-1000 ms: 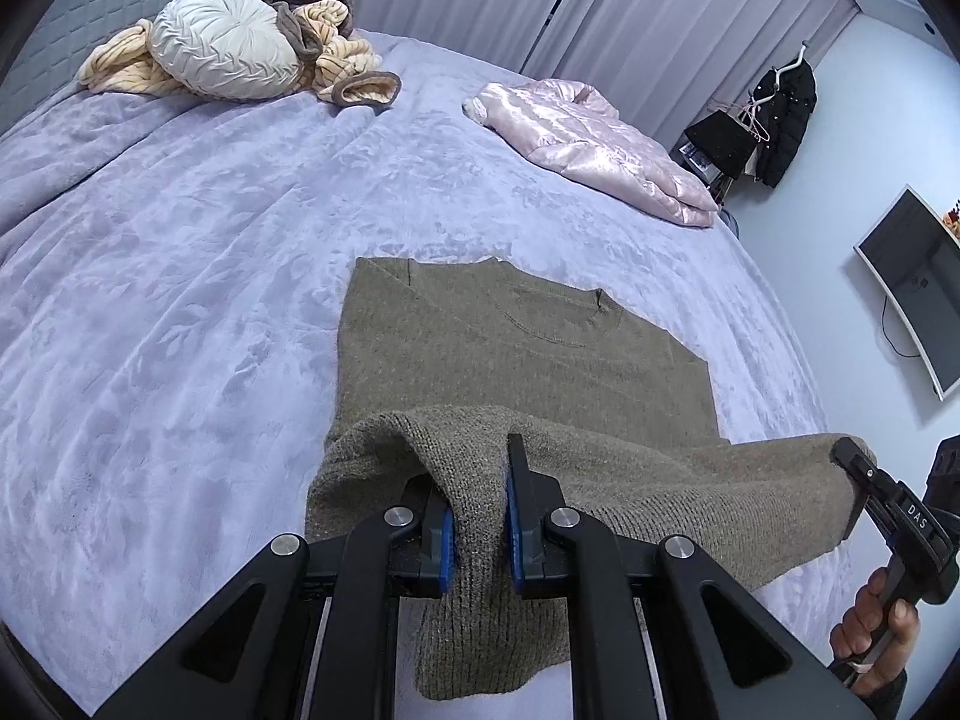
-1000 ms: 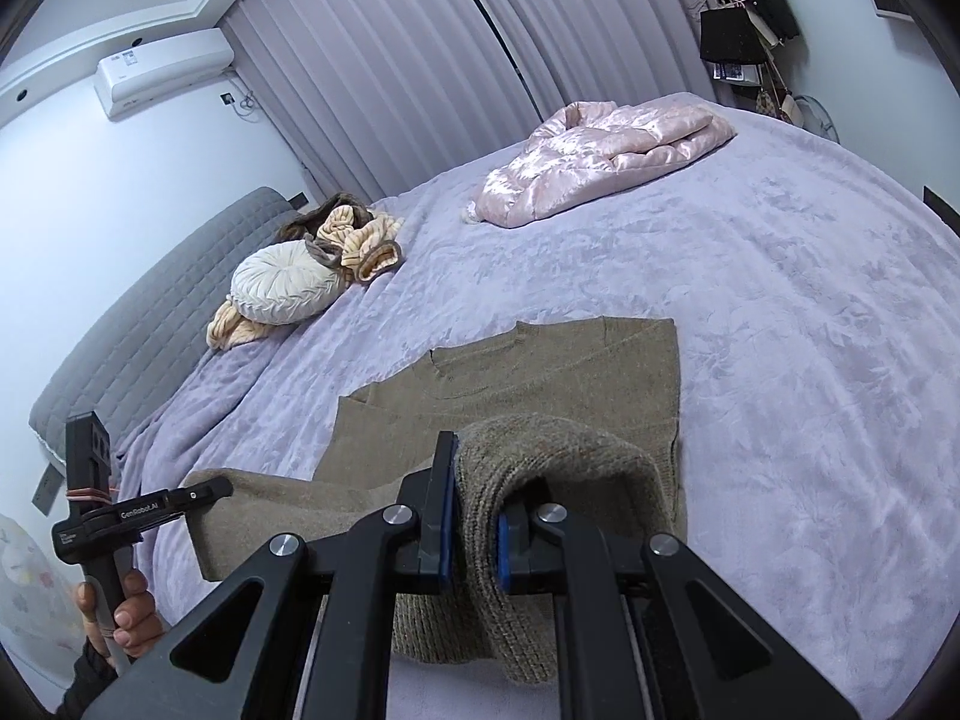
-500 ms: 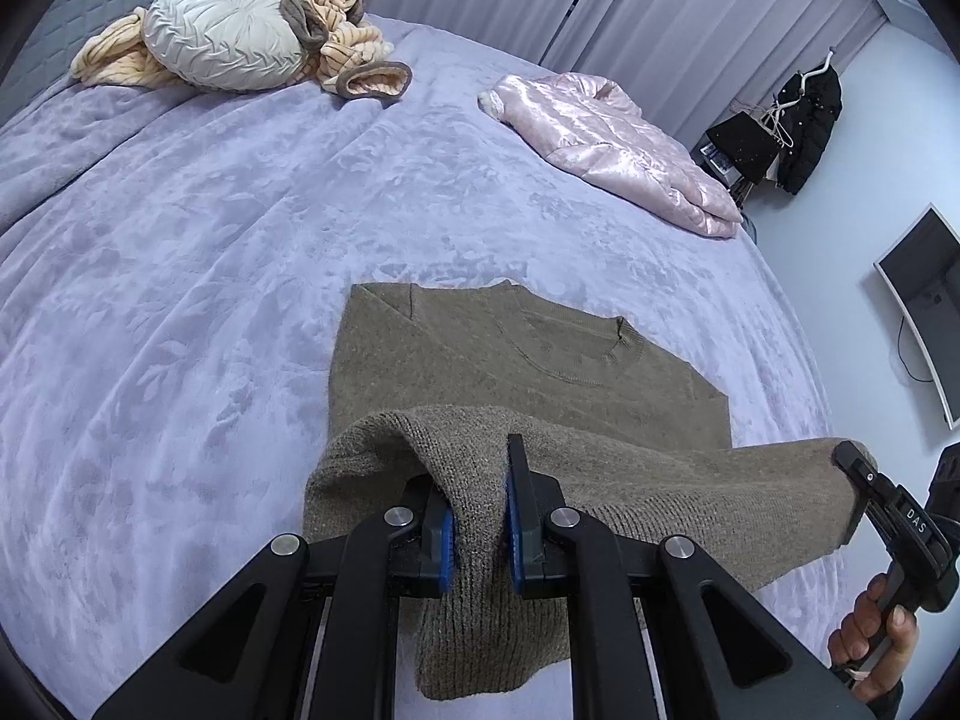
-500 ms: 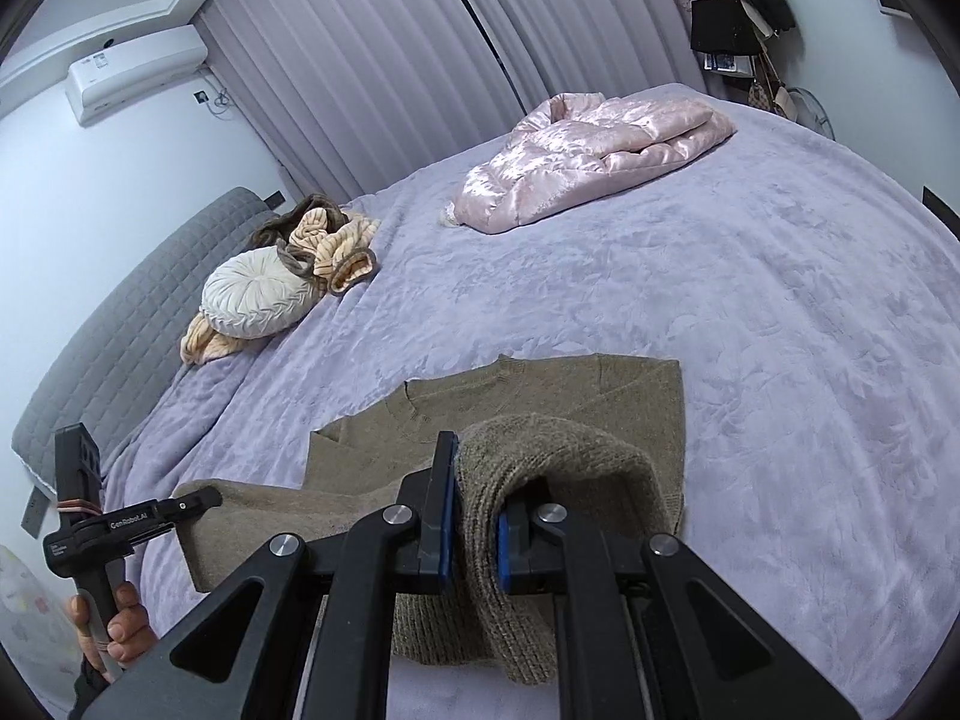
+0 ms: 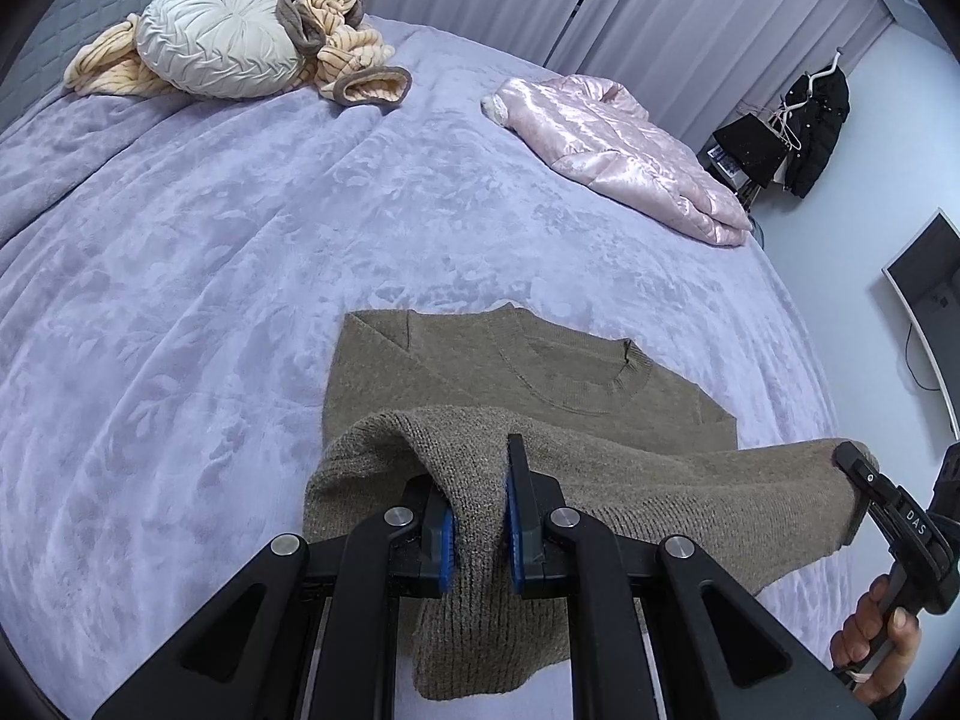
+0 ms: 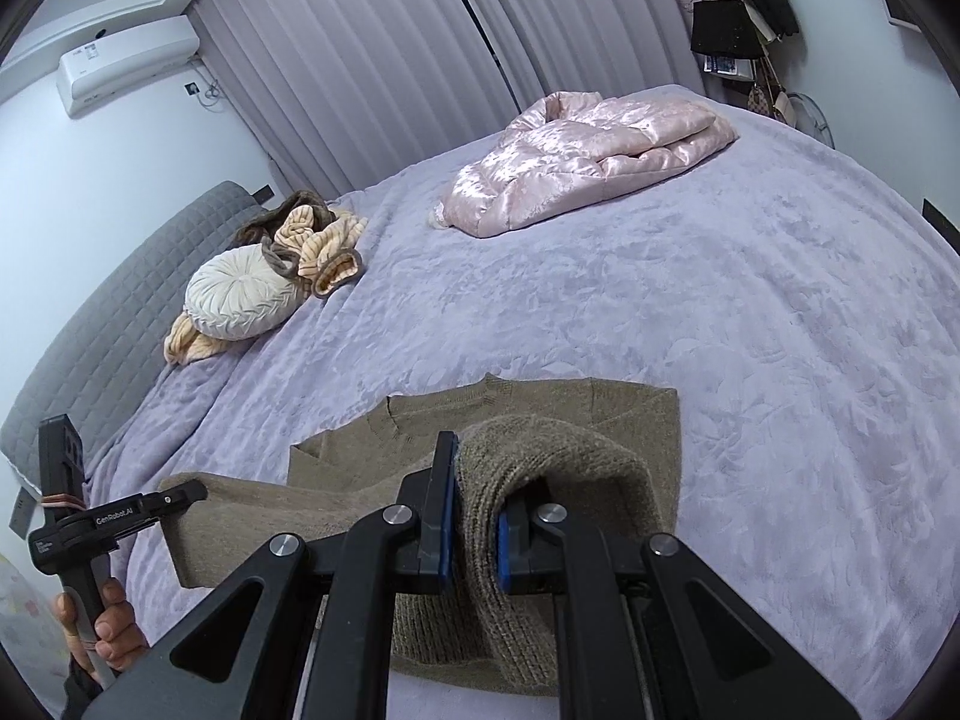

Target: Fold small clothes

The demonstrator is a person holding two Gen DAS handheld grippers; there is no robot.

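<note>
Olive knit sweater (image 5: pixel 522 372), hem lifted, pinched by both tongs, collar flat on bed.

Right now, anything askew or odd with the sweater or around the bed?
Nothing stands out. Both grippers, left and right, pinch the brown sweater's hem level; its top lies flat on the bed.

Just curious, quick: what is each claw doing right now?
Left gripper: closed on the brown sweater.
Right gripper: closed on the same sweater.
</note>
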